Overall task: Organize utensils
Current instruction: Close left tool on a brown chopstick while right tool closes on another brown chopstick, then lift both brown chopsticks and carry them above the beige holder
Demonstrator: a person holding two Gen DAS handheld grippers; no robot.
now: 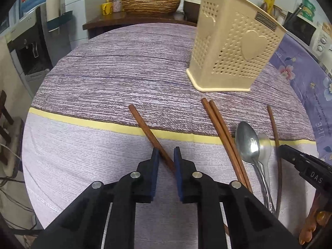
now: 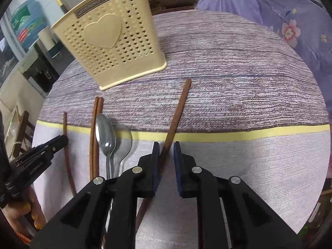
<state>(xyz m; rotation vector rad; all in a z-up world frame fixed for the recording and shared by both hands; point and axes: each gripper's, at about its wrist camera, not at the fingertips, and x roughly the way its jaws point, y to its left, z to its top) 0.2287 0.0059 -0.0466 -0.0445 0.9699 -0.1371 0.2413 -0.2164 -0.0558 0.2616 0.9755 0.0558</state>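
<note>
A beige perforated utensil holder [image 1: 232,47] [image 2: 110,41] stands upright on the purple tablecloth. My left gripper [image 1: 166,152] is open, its jaws on either side of a single brown chopstick [image 1: 148,131]. My right gripper [image 2: 166,147] is open around another single chopstick [image 2: 178,114]; it also shows in the left wrist view [image 1: 274,132]. Between them lie a pair of chopsticks [image 1: 224,137] [image 2: 94,137] and two metal spoons [image 1: 251,145] [image 2: 112,141].
The round table's cloth [image 1: 124,72] has a yellow stripe [image 1: 93,123]. A floral purple cover [image 2: 290,20] lies to the right. A wicker basket [image 1: 150,3] and a water dispenser [image 1: 31,45] stand beyond the table.
</note>
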